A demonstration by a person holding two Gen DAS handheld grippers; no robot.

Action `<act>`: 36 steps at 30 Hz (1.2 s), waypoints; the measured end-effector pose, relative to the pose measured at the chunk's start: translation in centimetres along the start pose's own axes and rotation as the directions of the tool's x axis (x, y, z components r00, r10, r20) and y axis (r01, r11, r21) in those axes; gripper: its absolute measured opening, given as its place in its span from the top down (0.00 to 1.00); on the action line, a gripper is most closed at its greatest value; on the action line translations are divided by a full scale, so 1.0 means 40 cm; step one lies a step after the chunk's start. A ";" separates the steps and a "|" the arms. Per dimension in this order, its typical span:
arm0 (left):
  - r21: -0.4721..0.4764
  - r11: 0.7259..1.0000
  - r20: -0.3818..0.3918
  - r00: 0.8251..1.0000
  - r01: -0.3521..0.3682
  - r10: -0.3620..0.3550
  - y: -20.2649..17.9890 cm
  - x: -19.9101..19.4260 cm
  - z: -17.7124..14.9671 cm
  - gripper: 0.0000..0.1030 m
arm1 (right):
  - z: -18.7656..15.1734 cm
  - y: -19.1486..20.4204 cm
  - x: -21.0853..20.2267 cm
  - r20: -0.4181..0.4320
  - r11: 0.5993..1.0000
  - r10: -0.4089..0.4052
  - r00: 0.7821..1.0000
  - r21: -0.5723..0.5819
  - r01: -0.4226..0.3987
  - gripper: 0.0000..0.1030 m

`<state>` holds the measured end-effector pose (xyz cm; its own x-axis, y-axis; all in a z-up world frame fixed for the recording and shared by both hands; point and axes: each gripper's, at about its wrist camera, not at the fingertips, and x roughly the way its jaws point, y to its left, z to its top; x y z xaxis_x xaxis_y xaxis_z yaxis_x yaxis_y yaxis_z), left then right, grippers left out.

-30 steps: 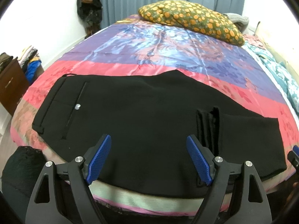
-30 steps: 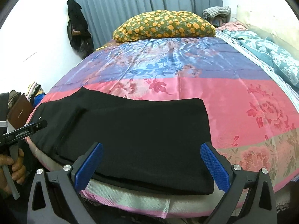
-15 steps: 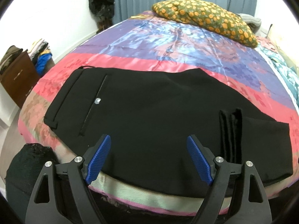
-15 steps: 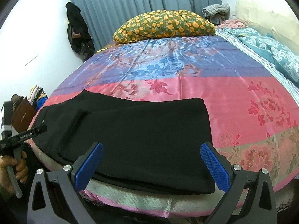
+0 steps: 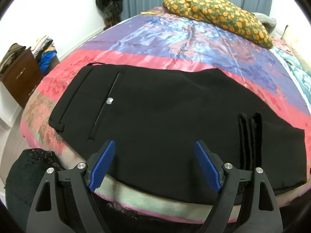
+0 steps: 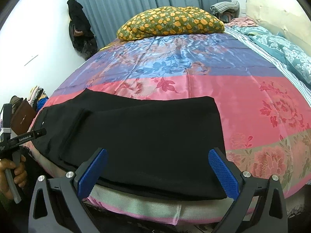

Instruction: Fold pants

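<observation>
Lying flat across the near edge of a bed, a pair of black woven trousers (image 5: 165,116) is spread lengthwise along the mattress side, seemingly so both ends can be reached from where the person stands. The bed wears a glossy satin cover in pink, purple and blue floral bands (image 6: 194,62), and a mustard pillow with orange spots (image 6: 171,22) sits well apart at the head. In the left wrist view the waistband, a long pocket slit and a small silver button (image 5: 110,101) lie to the left, while the leg ends appear already doubled back, their hems (image 5: 250,136) stacked on the thigh area. The left gripper (image 5: 155,165) hovers just off the near edge, blue-padded jaws wide apart and holding nothing. The right gripper (image 6: 157,171) hovers likewise over the folded end, jaws wide and empty. Both look poised for another fold, probably bringing one end over the other.
</observation>
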<state>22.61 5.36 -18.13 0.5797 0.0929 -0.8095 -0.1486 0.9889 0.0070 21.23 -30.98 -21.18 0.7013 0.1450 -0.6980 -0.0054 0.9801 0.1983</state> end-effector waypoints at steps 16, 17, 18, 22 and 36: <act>-0.156 0.988 -0.197 0.979 0.023 -0.053 0.360 0.175 0.205 0.16 | -0.002 -0.031 0.005 -0.007 0.998 0.009 1.000 0.069 -0.009 0.00; -0.157 0.987 -0.220 0.973 0.034 -0.068 0.366 0.196 0.209 0.16 | -0.002 -0.030 0.006 -0.010 0.998 0.007 1.000 0.070 -0.007 0.00; -0.165 0.985 -0.245 0.964 0.059 -0.099 0.371 0.223 0.210 0.13 | -0.002 -0.030 0.006 -0.010 0.998 0.006 1.000 0.070 -0.006 0.00; -0.217 0.971 -0.288 0.944 0.102 -0.163 0.389 0.283 0.197 0.00 | -0.003 -0.022 0.006 -0.010 0.998 0.005 1.000 0.061 -0.005 0.00; -0.281 0.946 -0.231 0.946 0.161 -0.229 0.416 0.292 0.171 0.00 | 0.007 -0.006 0.009 0.004 0.998 0.034 0.999 0.053 -0.034 0.00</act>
<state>32.37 23.71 -23.44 0.3972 -0.1659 -0.9026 -0.2724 0.9179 -0.2886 21.68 -31.20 -21.27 0.7037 0.1779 -0.6878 0.0085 0.9659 0.2586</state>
